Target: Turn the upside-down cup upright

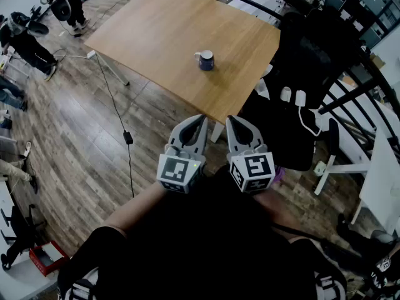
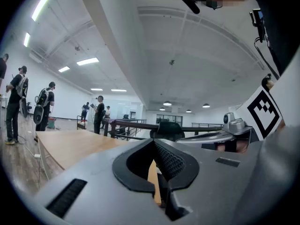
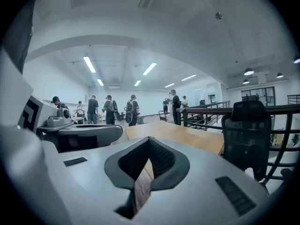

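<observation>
Side by side, close in front of the person, the left hand-held gripper and the right hand-held gripper both have their jaws pressed together and empty, their black-and-white square-marker cubes facing up. Ahead of both and well apart from them, the blue cup stands on the wooden surface; any print on it is too small to read. A black chair stands ahead and to the right of the right hand-held gripper.

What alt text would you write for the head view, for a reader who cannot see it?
A blue cup sits alone on a wooden table, untouched. Nearer the camera, the left claw and right claw are held side by side, both shut and empty, short of the table's edge.
</observation>
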Motion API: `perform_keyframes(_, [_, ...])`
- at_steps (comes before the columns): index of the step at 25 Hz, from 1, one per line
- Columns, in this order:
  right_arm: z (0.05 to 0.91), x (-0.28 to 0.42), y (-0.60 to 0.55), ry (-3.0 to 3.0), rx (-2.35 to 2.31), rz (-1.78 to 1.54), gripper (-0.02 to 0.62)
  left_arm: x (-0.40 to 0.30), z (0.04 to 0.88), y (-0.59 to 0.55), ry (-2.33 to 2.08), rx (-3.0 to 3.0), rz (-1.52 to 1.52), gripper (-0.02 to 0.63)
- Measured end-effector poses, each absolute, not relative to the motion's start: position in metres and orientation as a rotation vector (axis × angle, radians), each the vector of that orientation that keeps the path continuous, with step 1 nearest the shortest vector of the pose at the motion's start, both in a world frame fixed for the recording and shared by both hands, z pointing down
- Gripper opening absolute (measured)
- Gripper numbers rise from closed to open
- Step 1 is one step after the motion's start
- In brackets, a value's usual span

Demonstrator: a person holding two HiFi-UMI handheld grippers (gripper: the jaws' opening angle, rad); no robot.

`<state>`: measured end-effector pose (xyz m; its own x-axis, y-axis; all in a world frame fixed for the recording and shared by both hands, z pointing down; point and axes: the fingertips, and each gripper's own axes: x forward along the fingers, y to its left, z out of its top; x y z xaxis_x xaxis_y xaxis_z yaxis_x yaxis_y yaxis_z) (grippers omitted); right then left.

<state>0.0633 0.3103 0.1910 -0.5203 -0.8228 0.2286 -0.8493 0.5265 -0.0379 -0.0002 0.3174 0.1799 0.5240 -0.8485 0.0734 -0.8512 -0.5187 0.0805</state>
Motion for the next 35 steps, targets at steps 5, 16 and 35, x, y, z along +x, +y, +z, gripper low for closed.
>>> perform_keyframes(5, [0.197, 0.056, 0.295, -2.581, 1.416, 0.221, 0.012, -0.011, 0.187, 0.302, -1.5, 2.624, 0.031, 0.009])
perform_keyframes(16, [0.245, 0.058, 0.192, -2.579, 1.33, 0.364, 0.012, -0.026, 0.227, 0.202, -1.551, 2.478, 0.068, 0.009])
perform_keyframes(35, [0.376, 0.011, -0.044, -2.498, 1.158, 0.368, 0.033, -0.079, 0.36, -0.027, -1.615, 2.439, 0.217, 0.009])
